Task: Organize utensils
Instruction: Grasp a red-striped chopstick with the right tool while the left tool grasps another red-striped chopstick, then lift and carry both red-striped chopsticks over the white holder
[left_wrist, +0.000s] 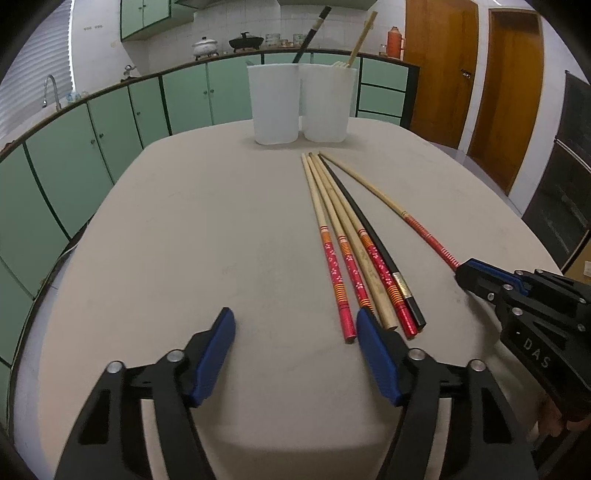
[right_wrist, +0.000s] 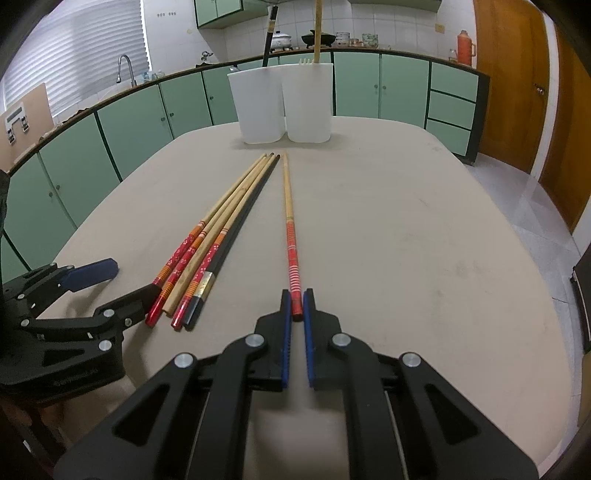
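Several chopsticks (left_wrist: 351, 251) lie side by side on the beige table (left_wrist: 184, 221): red-patterned ones, a plain wooden one and a black one. My left gripper (left_wrist: 295, 317) is open just before their near ends, nothing between its fingers; its right finger (left_wrist: 373, 343) is beside the leftmost red end. Apart to the right lies a single red-striped chopstick (right_wrist: 290, 221), and my right gripper (right_wrist: 296, 299) is shut on its near end. Two white cups (right_wrist: 258, 105) (right_wrist: 308, 101) stand at the far edge, one with a black chopstick, the other with a wooden one.
Green cabinets (left_wrist: 110, 122) with a sink tap (left_wrist: 51, 88) curve around behind the table. Pots and a red flask (right_wrist: 466, 46) sit on the counter. Wooden doors (left_wrist: 439, 70) are at the right. The table's left half and far right are bare.
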